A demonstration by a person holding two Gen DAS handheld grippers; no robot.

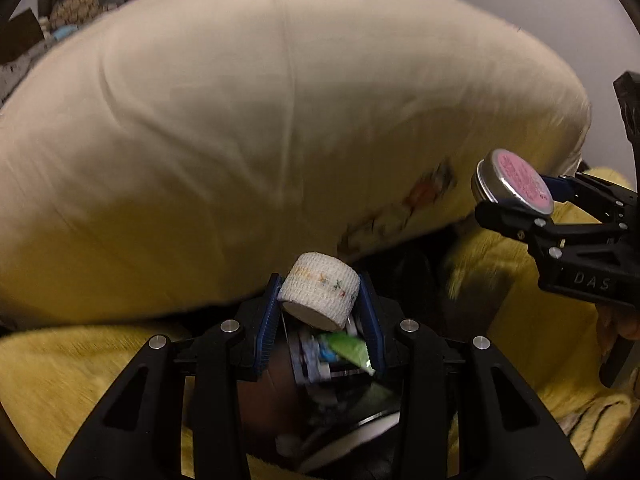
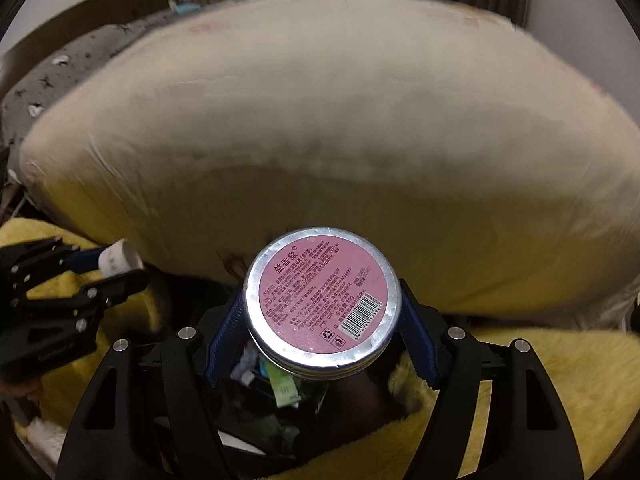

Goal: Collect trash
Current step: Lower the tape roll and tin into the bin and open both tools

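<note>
My left gripper [image 1: 320, 300] is shut on a white bandage roll [image 1: 318, 294] with small coloured marks, held above a dark trash bin [image 1: 344, 412] holding a green wrapper [image 1: 352, 352] and other scraps. My right gripper [image 2: 322, 304] is shut on a round silver tin [image 2: 322, 300] with a pink label, held over the same bin [image 2: 280, 412]. The tin also shows at the right of the left wrist view [image 1: 516, 182], gripped by the right gripper [image 1: 516, 196]. The left gripper [image 2: 116, 268] with the roll [image 2: 120, 262] shows at the left of the right wrist view.
A large cream pillow [image 1: 260, 128] fills the space behind both grippers, also in the right wrist view [image 2: 340, 132]. A yellow fuzzy blanket [image 1: 80, 368] lies around the bin. A grey patterned cloth [image 2: 52, 80] and clutter sit at the far left.
</note>
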